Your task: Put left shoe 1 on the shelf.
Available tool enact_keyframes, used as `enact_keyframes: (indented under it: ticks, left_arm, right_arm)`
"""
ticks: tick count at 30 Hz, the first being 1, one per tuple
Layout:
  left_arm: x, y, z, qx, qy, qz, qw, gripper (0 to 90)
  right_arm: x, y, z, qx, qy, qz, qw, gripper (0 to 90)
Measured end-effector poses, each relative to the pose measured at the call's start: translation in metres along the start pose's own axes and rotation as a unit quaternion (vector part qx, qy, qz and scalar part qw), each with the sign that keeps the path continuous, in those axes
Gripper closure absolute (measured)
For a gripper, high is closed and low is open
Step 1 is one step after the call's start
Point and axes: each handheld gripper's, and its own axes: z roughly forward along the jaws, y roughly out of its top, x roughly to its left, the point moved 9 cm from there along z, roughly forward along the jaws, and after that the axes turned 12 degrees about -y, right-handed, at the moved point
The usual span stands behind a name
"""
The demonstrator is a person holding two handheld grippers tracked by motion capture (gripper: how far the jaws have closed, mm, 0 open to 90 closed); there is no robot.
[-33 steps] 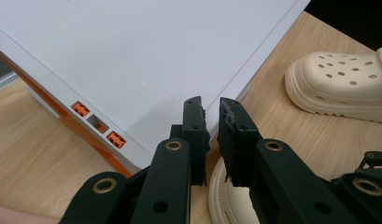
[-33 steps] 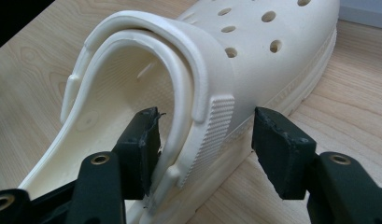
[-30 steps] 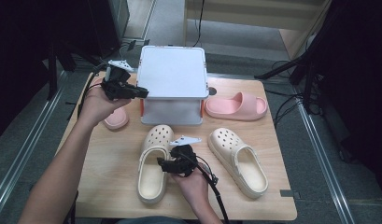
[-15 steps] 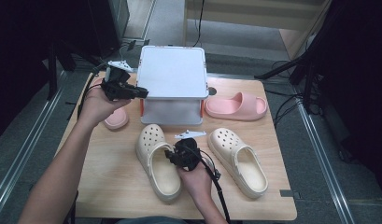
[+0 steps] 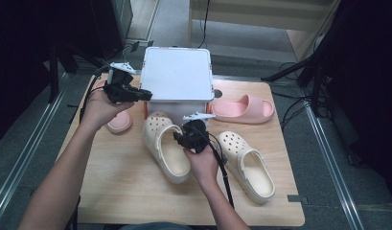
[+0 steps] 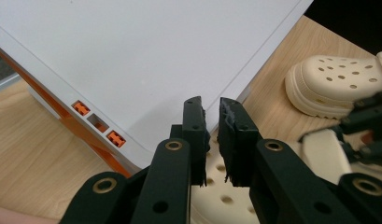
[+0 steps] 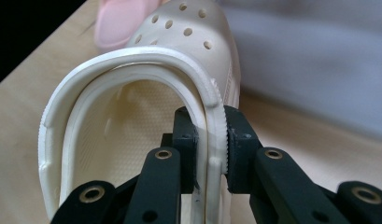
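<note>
A cream clog lies in the middle of the table, its toe close to the white box. My right gripper is shut on the clog's right side wall; in the right gripper view the jaws pinch the rim from both sides. The second cream clog lies to the right of it, apart. My left gripper hovers at the box's left front corner. Its jaws stand nearly together over the lid, with only a thin slit and nothing held.
One pink slide lies right of the box, another pink slide lies left, under my left hand. The box has orange trim under its lid. Bare wood spreads toward the front edge. Cables trail from both grippers.
My right gripper has dragged the held clog away from the front edge toward the box and turned its toe toward the box. The left gripper has stayed in place.
</note>
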Motion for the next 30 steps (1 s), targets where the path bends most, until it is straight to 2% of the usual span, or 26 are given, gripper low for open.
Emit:
enact_keyframes:
  ticks: [4,9,13,16,18,19,24,30]
  left_arm:
    - [0.0,0.0,0.0,-0.001,-0.002,-0.001,1.0,80.8]
    - [0.001,0.0,0.0,0.0,-0.003,-0.001,1.0,80.8]
    - [0.001,0.0,-0.001,-0.002,-0.004,-0.002,1.0,80.8]
    - [0.001,0.0,-0.001,-0.002,-0.003,0.0,1.0,81.2]
    - [0.001,-0.001,-0.001,-0.002,-0.003,0.0,1.0,81.2]
    - [0.001,-0.001,-0.001,-0.002,-0.003,0.0,1.0,81.1]
    - [0.001,-0.001,-0.001,-0.003,-0.002,0.0,1.0,81.2]
    - [0.002,-0.001,-0.001,-0.006,-0.004,-0.002,1.0,81.2]
  right_arm:
    - [-0.01,0.016,0.015,0.0,-0.022,0.007,0.9997,78.3]
    - [-0.021,0.029,0.034,-0.002,-0.045,0.033,0.9984,78.0]
    - [-0.022,0.033,0.045,-0.01,-0.056,0.049,0.9972,77.8]
    - [-0.021,0.03,0.053,-0.007,-0.063,0.056,0.9964,77.6]
    - [-0.021,0.029,0.055,-0.009,-0.058,0.07,0.9959,76.8]
    - [-0.02,0.029,0.055,-0.015,-0.057,0.068,0.996,76.4]
    - [-0.018,0.027,0.054,-0.009,-0.045,0.049,0.9977,72.6]
    - [-0.014,0.027,0.047,-0.01,-0.022,0.04,0.9989,58.8]
